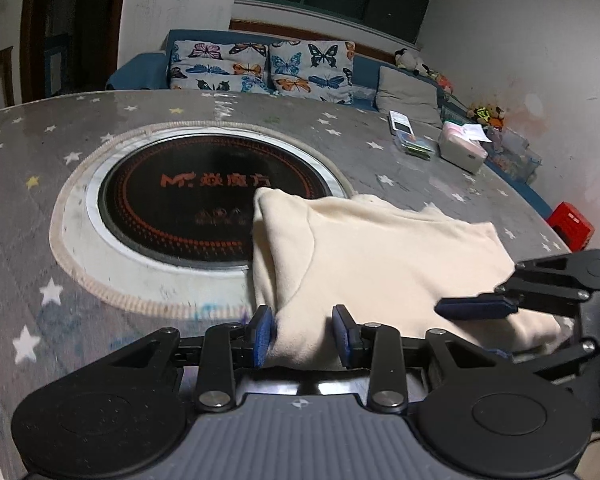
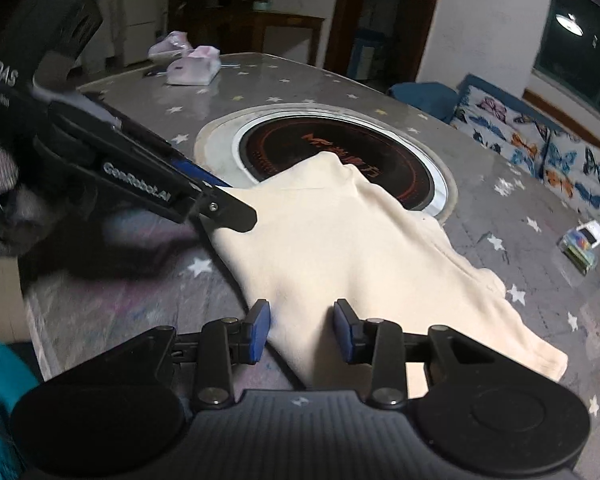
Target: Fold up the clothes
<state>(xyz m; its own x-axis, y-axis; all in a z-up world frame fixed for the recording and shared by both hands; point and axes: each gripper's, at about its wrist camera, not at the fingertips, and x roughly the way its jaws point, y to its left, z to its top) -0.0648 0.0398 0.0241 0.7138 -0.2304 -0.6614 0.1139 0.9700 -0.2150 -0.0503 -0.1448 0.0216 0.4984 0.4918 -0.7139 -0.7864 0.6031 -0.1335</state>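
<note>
A cream garment (image 1: 380, 248) (image 2: 340, 240) lies folded and mostly flat on the grey star-patterned table cover (image 1: 60, 240), its far corner over the round black cooktop (image 1: 204, 200) (image 2: 340, 152). My left gripper (image 1: 302, 320) stands over the garment's near left edge. Its blue pads are apart, with loose cloth between them. My right gripper (image 2: 302, 316) is at the garment's near edge too, pads apart, and the fabric under them lies flat. In the left wrist view the right gripper's fingers (image 1: 476, 307) show at the garment's right corner. In the right wrist view the left gripper (image 2: 224, 196) is at the left corner.
A tissue box (image 1: 462, 148), a white remote (image 1: 400, 122) and a small clear box (image 1: 414, 146) sit at the table's far right. Pink-white packs (image 2: 194, 66) lie at the far end. A sofa with butterfly cushions (image 1: 260, 64) runs behind the table. A red crate (image 1: 572, 220) stands beyond its right edge.
</note>
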